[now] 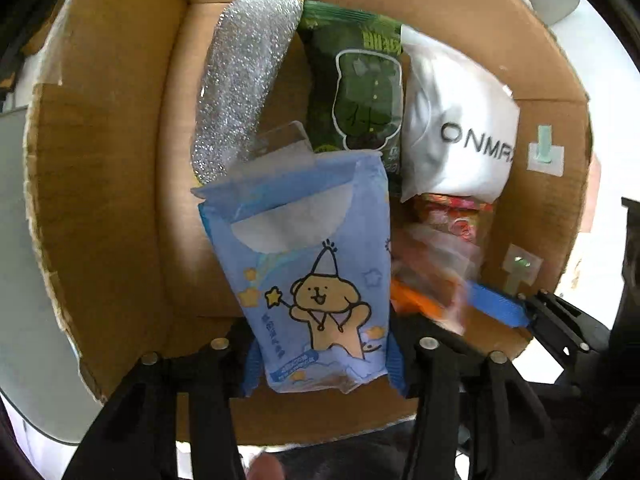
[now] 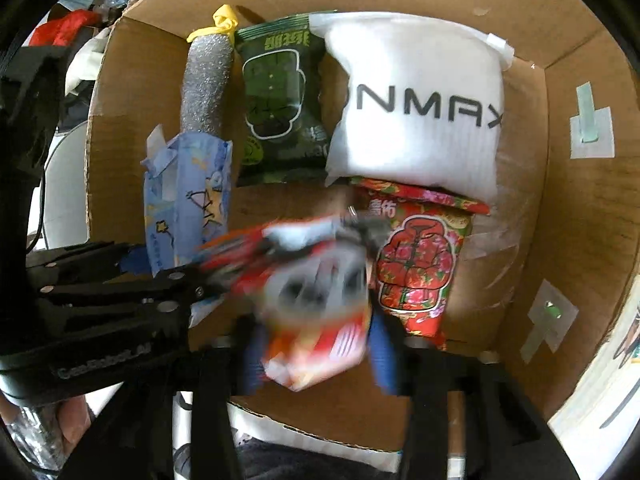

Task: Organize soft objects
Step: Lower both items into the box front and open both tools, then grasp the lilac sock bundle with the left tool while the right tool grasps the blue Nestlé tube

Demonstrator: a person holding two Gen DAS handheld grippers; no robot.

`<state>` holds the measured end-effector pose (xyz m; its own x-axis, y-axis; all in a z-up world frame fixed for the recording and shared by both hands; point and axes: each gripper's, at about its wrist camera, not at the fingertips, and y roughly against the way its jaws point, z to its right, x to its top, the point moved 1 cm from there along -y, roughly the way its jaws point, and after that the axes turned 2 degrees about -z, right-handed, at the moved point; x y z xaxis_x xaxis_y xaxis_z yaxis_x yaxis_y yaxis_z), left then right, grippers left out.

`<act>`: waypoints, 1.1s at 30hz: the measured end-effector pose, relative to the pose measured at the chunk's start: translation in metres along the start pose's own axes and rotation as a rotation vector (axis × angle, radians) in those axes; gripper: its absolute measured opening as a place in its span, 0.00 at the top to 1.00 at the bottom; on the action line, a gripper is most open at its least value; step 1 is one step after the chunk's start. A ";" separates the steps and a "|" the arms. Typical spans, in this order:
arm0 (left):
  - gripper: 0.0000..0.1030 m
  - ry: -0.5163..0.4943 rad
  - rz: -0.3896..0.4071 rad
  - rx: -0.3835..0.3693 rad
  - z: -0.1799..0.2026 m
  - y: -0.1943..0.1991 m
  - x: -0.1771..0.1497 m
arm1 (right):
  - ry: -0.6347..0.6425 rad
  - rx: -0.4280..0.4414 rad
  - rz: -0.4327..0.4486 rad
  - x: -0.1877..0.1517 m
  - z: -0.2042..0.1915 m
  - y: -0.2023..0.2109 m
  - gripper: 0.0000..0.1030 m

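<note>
My left gripper is shut on a blue wet-wipe pack with a cartoon bear and holds it over the open cardboard box. It also shows in the right wrist view. My right gripper is shut on a blurred red and white packet above the box floor. In the box lie a silver scrub sponge, a green pack, a white ONMAX bag and a red floral pack.
The box walls enclose all sides, with tape patches on the right wall. Clutter lies beyond the far left corner. A white surface shows left of the box.
</note>
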<state>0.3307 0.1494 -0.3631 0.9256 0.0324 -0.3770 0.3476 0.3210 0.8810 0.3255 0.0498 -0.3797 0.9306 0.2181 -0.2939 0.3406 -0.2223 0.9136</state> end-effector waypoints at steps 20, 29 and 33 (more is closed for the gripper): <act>0.33 -0.026 0.383 0.197 0.033 0.080 -0.086 | -0.035 -0.162 0.214 -0.076 0.019 0.079 0.17; 0.33 -0.032 0.539 0.227 0.048 0.108 -0.142 | -0.037 -0.180 0.377 -0.128 0.012 0.122 0.17; 0.33 -0.022 0.589 0.221 0.054 0.120 -0.164 | -0.031 -0.182 0.430 -0.151 0.009 0.139 0.16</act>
<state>0.2286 0.1313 -0.1805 0.9734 0.1237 0.1930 -0.2006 0.0517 0.9783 0.2335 -0.0230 -0.2111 0.9867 0.1135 0.1160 -0.1028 -0.1157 0.9879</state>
